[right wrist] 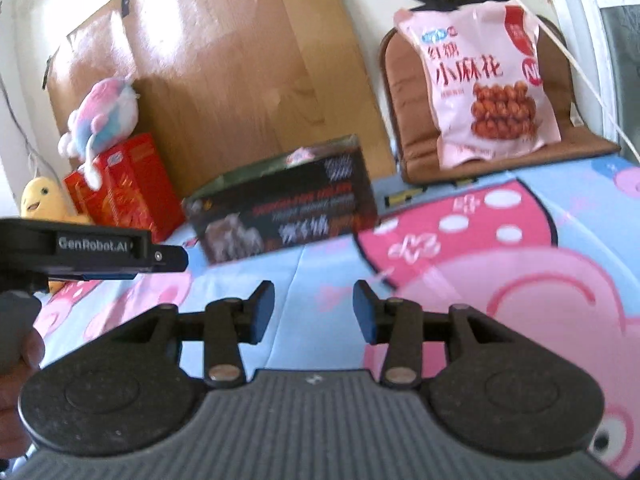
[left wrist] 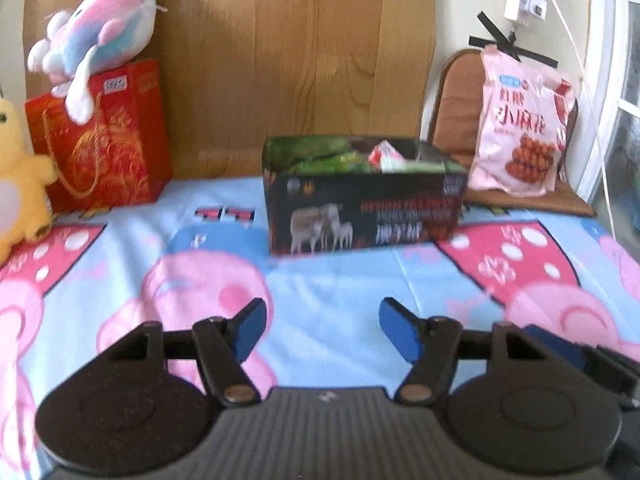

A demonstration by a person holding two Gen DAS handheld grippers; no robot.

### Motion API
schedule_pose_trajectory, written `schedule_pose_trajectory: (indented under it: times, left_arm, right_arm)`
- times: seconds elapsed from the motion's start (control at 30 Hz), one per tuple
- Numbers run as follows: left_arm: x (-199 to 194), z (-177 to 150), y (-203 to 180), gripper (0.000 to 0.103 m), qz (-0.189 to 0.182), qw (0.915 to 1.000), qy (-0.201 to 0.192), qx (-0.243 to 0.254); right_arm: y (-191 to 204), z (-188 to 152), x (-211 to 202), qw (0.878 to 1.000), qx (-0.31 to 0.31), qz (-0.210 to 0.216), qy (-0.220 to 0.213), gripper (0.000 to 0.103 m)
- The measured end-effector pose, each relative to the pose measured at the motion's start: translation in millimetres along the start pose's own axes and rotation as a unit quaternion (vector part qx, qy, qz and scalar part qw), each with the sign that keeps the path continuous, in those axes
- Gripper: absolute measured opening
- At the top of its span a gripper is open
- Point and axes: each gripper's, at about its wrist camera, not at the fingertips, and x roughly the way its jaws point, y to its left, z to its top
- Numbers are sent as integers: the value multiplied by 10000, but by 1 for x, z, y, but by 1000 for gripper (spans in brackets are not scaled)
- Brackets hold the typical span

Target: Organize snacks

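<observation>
Standing on the cartoon-print surface [left wrist: 340, 280]: one dark snack box [left wrist: 364, 208], one pink snack bag [left wrist: 520, 128], two plush toys; both grippers' jaws apart, empty.

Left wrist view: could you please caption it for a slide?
Open left tongs face black snack box on cartoon sheet.

A box [left wrist: 362, 216] of snacks [left wrist: 360, 156] sits mid-bed [left wrist: 328, 280], gift bag [left wrist: 100, 136] far left, snack bag [left wrist: 516, 140] on the cushion [left wrist: 456, 116] far right.
</observation>
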Motion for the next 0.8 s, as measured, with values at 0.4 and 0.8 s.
schedule_pose_trajectory:
  times: [0.4,0.8]
  left_arm:
    - [-30,-35,-3,71,120,9999,48,32]
    - [-53,-48,-2,91,501,9984,-191,151]
  right_arm:
    - [12,-15,-28,9998,61,66,175,47]
    - [20,-15,-48,9992,320,91,202,74]
